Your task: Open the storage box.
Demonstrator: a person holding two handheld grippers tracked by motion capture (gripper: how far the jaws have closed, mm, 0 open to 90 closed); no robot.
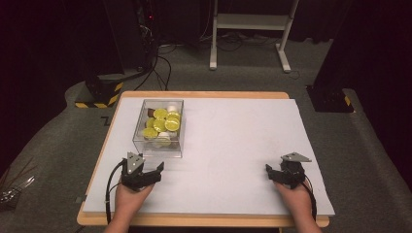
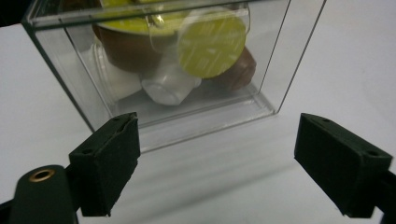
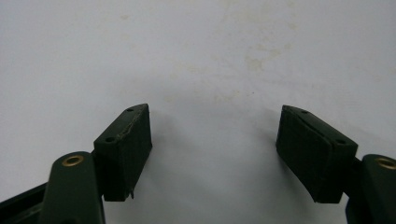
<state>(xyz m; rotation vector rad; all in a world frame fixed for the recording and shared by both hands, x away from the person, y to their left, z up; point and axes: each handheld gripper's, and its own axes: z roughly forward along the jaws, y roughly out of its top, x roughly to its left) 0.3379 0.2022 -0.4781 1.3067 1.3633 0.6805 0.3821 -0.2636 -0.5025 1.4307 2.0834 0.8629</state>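
A wooden table covered by a white sheet takes up most of the floor space in front of me, and on its left half stands a clear plastic box, open at the top and well filled with coffee capsules, most showing yellow foil lids, a few brown or pale bodies among them. The left gripper sits just short of the box's near wall, jaws spread wide and holding nothing; seen along its jaws, the box is right ahead and a yellow-lidded capsule leans against the near wall with a translucent capsule lying below it. The right gripper rests well apart on the bare right side of the sheet, jaws likewise spread and empty. To my eye the work is just starting, with a capsule to be fetched out. Done well, the left gripper should rise over the rim and come down from above, choosing a top capsule and pinching across its body rather than the thin foil edge, while keeping clear of the walls so the light box does not slide.
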